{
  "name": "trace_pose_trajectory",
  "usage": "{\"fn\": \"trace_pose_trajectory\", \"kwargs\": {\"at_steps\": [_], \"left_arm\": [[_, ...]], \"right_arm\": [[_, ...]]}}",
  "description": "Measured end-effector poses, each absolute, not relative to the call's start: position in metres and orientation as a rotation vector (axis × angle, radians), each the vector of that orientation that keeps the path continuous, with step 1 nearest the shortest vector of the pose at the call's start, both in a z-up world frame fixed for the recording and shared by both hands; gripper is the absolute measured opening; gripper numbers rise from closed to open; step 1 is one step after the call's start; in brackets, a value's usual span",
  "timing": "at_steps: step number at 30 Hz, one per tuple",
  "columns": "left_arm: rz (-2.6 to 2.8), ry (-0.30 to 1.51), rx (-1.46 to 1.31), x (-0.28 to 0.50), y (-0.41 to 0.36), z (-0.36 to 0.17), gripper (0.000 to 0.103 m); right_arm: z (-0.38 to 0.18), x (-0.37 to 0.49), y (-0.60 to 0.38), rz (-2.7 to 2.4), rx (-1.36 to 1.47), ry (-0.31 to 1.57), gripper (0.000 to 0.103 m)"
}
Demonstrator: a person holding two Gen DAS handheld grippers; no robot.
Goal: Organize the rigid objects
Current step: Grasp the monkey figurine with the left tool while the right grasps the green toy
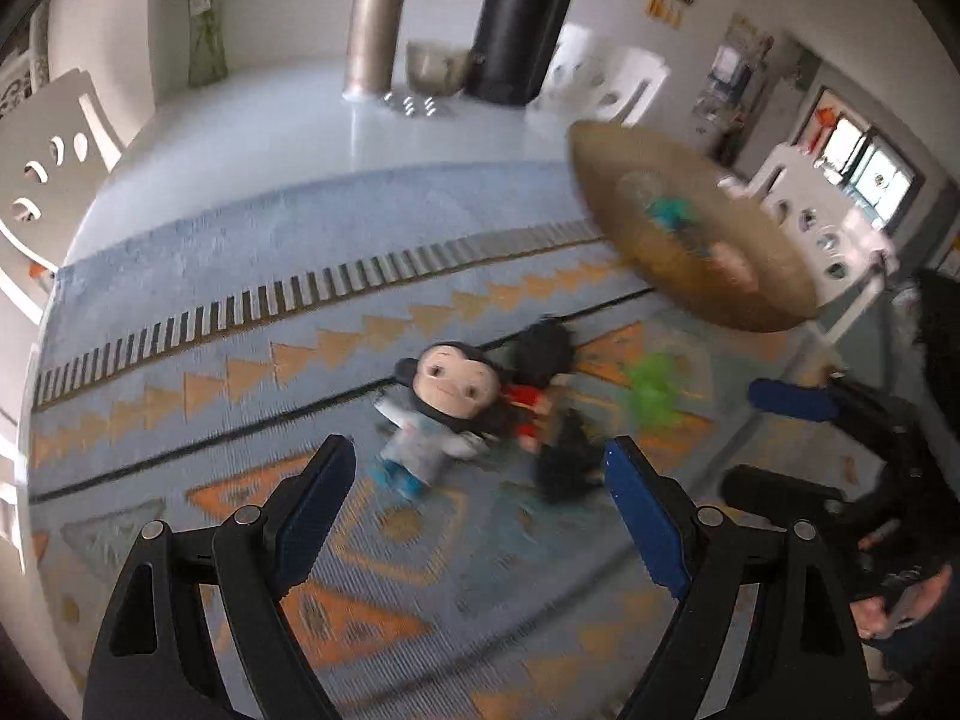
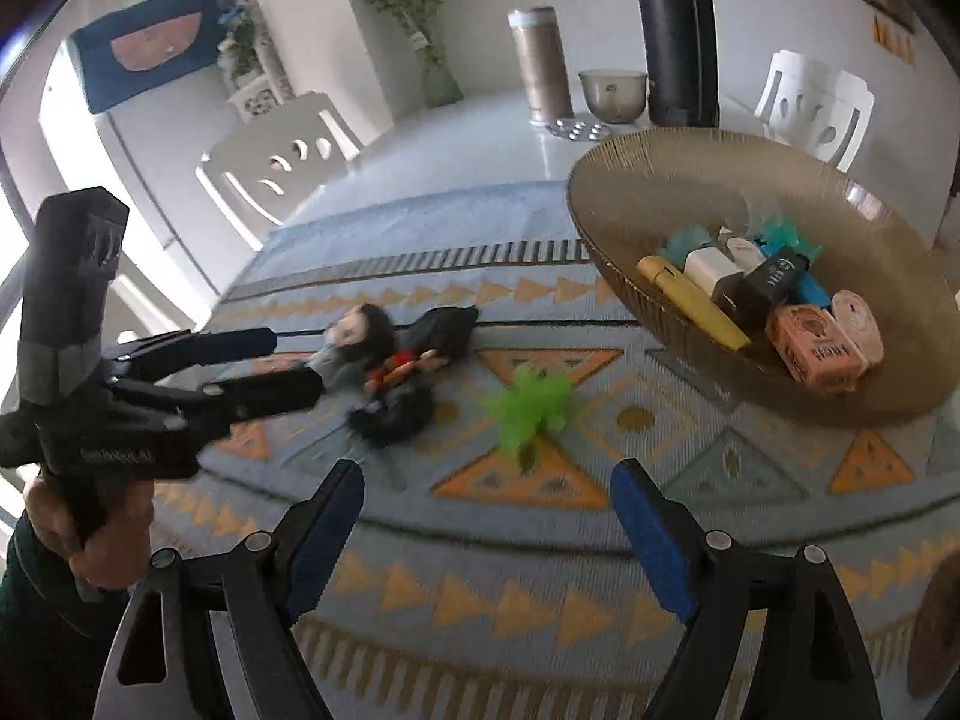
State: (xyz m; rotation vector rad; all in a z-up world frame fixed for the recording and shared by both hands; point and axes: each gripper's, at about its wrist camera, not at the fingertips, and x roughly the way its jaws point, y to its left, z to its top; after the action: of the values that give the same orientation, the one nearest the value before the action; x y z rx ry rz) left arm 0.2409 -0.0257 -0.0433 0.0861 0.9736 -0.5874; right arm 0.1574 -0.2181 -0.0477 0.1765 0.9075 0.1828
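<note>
— How do the two hands sit?
— Both tilt steeply down over the desk (image 2: 456,138). The left gripper (image 1: 477,498) and right gripper (image 2: 486,516) have jaws released, nothing between them.
— And the things?
— A doll (image 1: 444,408) lies just ahead of the left jaws; a green spiky toy (image 2: 531,405) ahead of the right ones, the filled bowl (image 2: 606,222) beyond to their right.

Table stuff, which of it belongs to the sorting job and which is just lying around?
Part of the job:
- brown bowl
- pink box, yellow tube, white charger inside it
- left gripper, right gripper, both open and empty

Probably just lying about:
- doll
- green spiky toy
- tan canister
- black flask
- vase
</note>
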Motion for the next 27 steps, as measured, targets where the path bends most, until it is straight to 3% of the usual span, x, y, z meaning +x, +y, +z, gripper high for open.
{"fn": "trace_pose_trajectory", "kwargs": {"at_steps": [2, 7, 9, 12, 18, 27], "left_arm": [[-0.591, 0.997, 0.046, 0.254, -0.027, -0.054, 0.082], [-0.597, 1.019, -0.031, 0.267, -0.028, -0.063, 0.077], [-0.582, 1.008, 0.0, 0.265, -0.032, -0.064, 0.063], [-0.583, 1.002, 0.005, 0.264, -0.034, -0.064, 0.051], [-0.551, 0.971, 0.032, 0.259, -0.036, -0.061, 0.049], [-0.541, 0.928, -0.048, 0.215, -0.009, -0.032, 0.049]], "right_arm": [[-0.055, 0.169, -0.219, 0.178, 0.179, 0.925, 0.083], [-0.07, 0.191, -0.219, 0.126, 0.143, 0.948, 0.065], [-0.073, 0.195, -0.218, 0.118, 0.129, 0.95, 0.062], [-0.077, 0.2, -0.215, 0.111, 0.116, 0.944, 0.059], [-0.078, 0.202, -0.205, 0.124, 0.067, 0.92, 0.039], [-0.052, 0.166, -0.197, 0.204, 0.051, 0.839, 0.038]]}}
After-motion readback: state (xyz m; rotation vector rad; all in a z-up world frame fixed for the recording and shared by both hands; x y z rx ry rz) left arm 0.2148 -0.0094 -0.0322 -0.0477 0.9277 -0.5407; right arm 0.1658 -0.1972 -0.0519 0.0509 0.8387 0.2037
